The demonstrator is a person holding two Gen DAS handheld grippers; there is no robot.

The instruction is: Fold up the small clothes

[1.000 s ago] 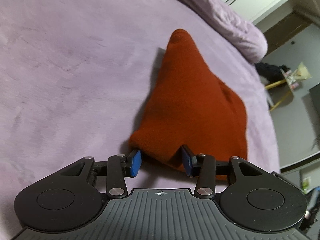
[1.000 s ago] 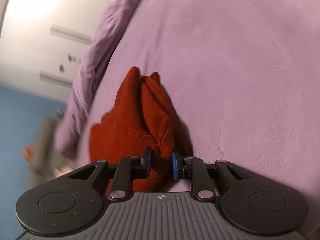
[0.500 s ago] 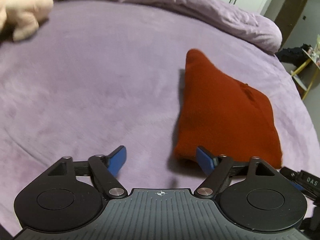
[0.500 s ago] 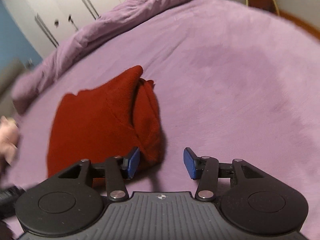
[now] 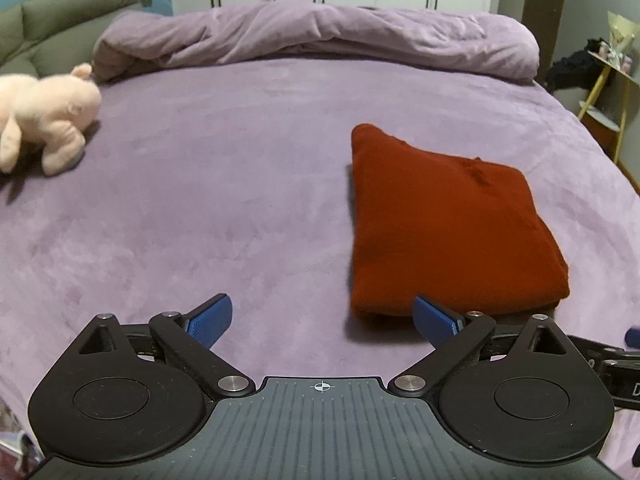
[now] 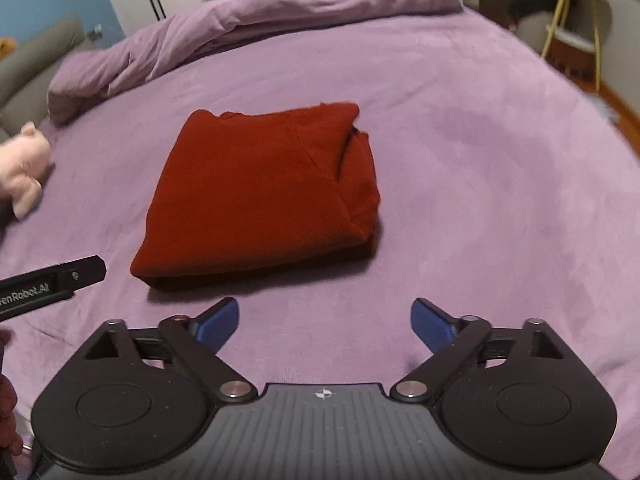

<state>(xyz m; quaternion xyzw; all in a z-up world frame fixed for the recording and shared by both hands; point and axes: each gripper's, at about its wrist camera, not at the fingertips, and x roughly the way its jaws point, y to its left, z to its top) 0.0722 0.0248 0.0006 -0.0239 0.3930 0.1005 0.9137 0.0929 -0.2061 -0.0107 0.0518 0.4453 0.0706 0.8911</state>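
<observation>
I have the left gripper and the right gripper both spread wide after just opening, nothing between either's jaws. The red garment lies folded on the purple bedspread, just beyond my fingertips. The right edge looks bulky and loose; I judge a careless brush could spring the fold apart.

Pink plush toy: cut off by the left edge in both views, head out of sight.
Folded red garment: near edge partly behind a blue pad (left wrist view).
Left gripper: only a lettered bar shows in the right view.
Side shelf: blurred, contents unreadable.
</observation>
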